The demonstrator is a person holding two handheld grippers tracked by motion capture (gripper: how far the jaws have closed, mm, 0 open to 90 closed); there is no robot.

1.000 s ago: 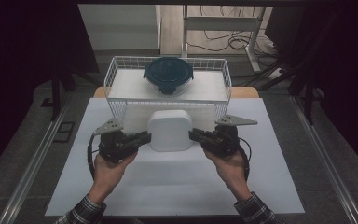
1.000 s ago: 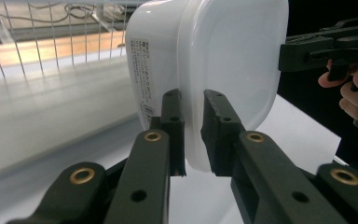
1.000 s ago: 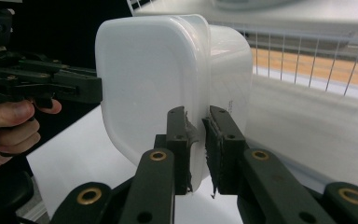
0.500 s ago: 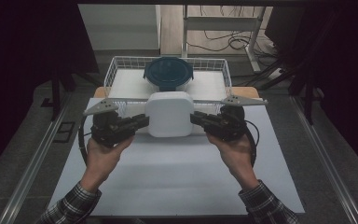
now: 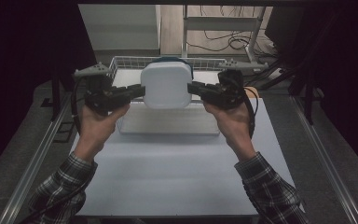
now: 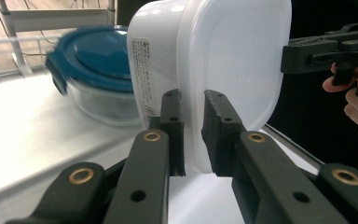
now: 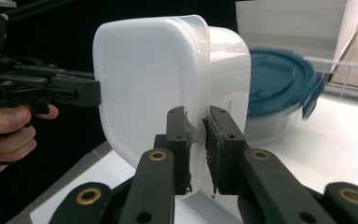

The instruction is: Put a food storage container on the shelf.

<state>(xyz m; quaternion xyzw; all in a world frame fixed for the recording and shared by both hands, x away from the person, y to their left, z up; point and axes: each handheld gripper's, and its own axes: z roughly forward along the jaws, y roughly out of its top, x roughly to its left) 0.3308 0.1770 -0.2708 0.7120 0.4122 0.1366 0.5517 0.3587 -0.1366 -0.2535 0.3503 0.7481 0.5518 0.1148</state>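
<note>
A white lidded container (image 5: 166,86) hangs in the air between both grippers, above the front of a white wire basket (image 5: 121,60). My left gripper (image 5: 140,91) is shut on its left rim, and in the left gripper view the jaws (image 6: 193,135) pinch the edge of the container (image 6: 233,60). My right gripper (image 5: 192,88) is shut on the opposite rim, pinching (image 7: 196,149) the container (image 7: 144,79) in the right gripper view. A glass bowl with a blue lid (image 6: 98,60) sits in the basket behind it, also seen as the blue-lidded bowl (image 7: 275,84).
A white mat (image 5: 177,172) covers the table under the forearms. Metal rails (image 5: 32,163) run along both table sides. A metal frame with cables (image 5: 223,28) stands behind the basket. Darkness lies to either side.
Both grippers have risen with the white container off the mat and carried it toward the basket. It now covers most of the blue-lidded bowl in the high view.
</note>
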